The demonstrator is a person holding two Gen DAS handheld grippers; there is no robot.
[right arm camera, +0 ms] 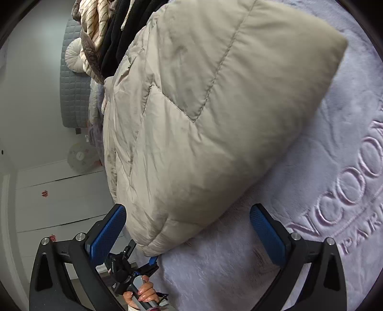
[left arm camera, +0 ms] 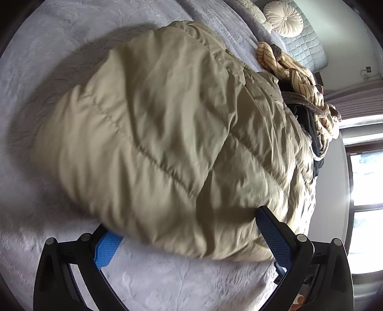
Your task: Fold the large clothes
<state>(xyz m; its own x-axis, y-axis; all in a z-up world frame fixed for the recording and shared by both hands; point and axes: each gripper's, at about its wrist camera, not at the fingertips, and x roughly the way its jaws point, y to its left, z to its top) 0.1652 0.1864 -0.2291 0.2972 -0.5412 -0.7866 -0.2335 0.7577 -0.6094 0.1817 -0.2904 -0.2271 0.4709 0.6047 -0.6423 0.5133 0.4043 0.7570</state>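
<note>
A large beige quilted puffer jacket [left arm camera: 167, 124] lies folded in a thick bundle on a pale lilac bedspread [left arm camera: 47, 71]. My left gripper [left arm camera: 189, 229] is open, its blue-padded fingers [left arm camera: 273, 236] straddling the jacket's near edge without clamping it. In the right wrist view the same jacket [right arm camera: 203, 107] fills the middle. My right gripper [right arm camera: 189, 229] is open, with the jacket's lower corner between its fingers [right arm camera: 268, 229] but not pinched. The left gripper also shows in the right wrist view [right arm camera: 150, 260], held in a hand [right arm camera: 141, 294] just under the jacket's corner.
A pile of other clothes, striped cream [left arm camera: 299, 76] and dark [left arm camera: 308, 124], lies beyond the jacket. A round cushion [left arm camera: 283, 18] and a quilted headboard [left arm camera: 308, 47] stand at the bed's far end. A bright window [left arm camera: 366, 181] is at the right. Embossed lettering [right arm camera: 347, 191] marks the bedspread.
</note>
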